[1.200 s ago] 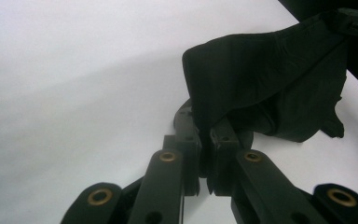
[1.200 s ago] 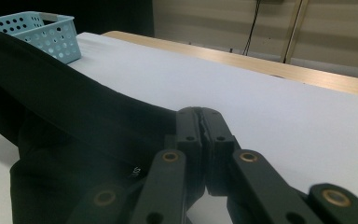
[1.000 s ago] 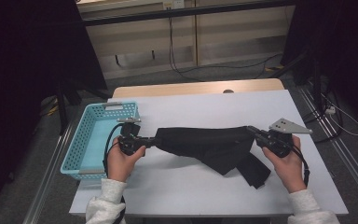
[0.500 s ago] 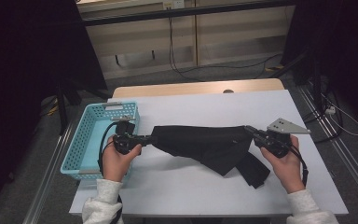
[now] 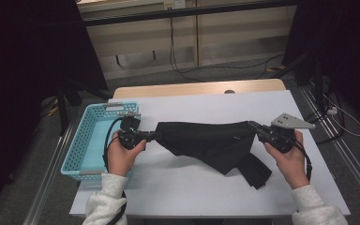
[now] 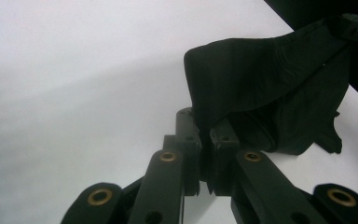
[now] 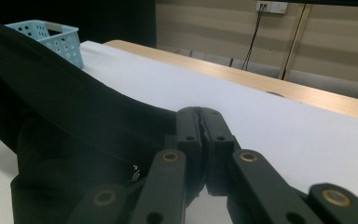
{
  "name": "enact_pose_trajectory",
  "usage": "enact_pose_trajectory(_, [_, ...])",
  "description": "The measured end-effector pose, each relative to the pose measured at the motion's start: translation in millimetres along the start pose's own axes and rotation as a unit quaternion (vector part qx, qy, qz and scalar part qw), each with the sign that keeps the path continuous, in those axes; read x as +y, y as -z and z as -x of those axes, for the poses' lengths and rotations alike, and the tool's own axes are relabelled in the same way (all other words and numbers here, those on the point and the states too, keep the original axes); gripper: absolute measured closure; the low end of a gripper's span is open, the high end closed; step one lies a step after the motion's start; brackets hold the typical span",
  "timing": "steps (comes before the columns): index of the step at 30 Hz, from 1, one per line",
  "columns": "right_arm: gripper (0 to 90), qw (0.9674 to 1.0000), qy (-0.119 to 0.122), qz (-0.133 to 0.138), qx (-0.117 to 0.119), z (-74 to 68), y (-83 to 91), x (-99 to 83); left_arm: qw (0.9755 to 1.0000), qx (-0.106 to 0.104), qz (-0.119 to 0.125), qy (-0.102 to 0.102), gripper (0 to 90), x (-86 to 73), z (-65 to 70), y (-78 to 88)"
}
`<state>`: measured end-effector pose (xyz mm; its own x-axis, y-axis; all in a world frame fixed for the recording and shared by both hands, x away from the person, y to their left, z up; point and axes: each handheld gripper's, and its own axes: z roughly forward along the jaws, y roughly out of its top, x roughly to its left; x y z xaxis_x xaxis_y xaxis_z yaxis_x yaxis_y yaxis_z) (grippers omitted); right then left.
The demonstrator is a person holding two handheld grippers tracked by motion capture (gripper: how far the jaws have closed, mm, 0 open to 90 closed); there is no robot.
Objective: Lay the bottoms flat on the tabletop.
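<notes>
While the black cloth (image 5: 211,143) is stretched out across the middle of the white bench (image 5: 192,187), each end of it is pinched in a claw. The left claw (image 5: 155,136) is clamped tight on the cloth's left end, just beside the blue basket (image 5: 82,145) that sits at the bench's left edge. In the left gripper view you can see the fabric (image 6: 261,88) caught right between the two black jaws, with the rest bunching up and running off toward the other claw. The right claw (image 5: 253,126) is closed the same way on the right end, and the right gripper view shows the cloth (image 7: 74,130) squeezed between its jaws and draping off to the left, with the basket (image 7: 51,37) in the far corner.

So the cloth hangs taut-ish between the two hands, top edge pulled fairly straight, and a loose flap (image 5: 255,171) sags down onto the bench below the right end. Left hand (image 5: 122,154) and right hand (image 5: 290,161) both sit low over the bench, well apart. Beyond the white top there's a strip of wooden table (image 5: 197,88).
</notes>
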<state>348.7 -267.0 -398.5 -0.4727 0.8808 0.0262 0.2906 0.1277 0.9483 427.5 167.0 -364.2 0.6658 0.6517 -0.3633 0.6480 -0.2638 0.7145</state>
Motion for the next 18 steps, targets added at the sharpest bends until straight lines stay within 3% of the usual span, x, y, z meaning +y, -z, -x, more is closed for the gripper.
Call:
enact_pose_trajectory(8, [86.4,0.9999,0.01,-0.001,-0.003,14.3,-16.7,14.2,0.9998,0.009,0.002,0.019,85.1,13.9,-7.2,-15.0])
enact_pose_trajectory(13, [86.5,0.9999,0.014,-0.008,0.004,15.3,-28.3,9.7,0.9997,0.012,-0.011,0.018,85.1,7.9,-8.2,-24.1])
enact_pose_trajectory(18, [86.5,0.9997,0.016,-0.013,0.008,13.5,-24.5,0.8,0.9995,0.018,-0.016,0.021,85.1,-2.5,-7.9,-27.5])
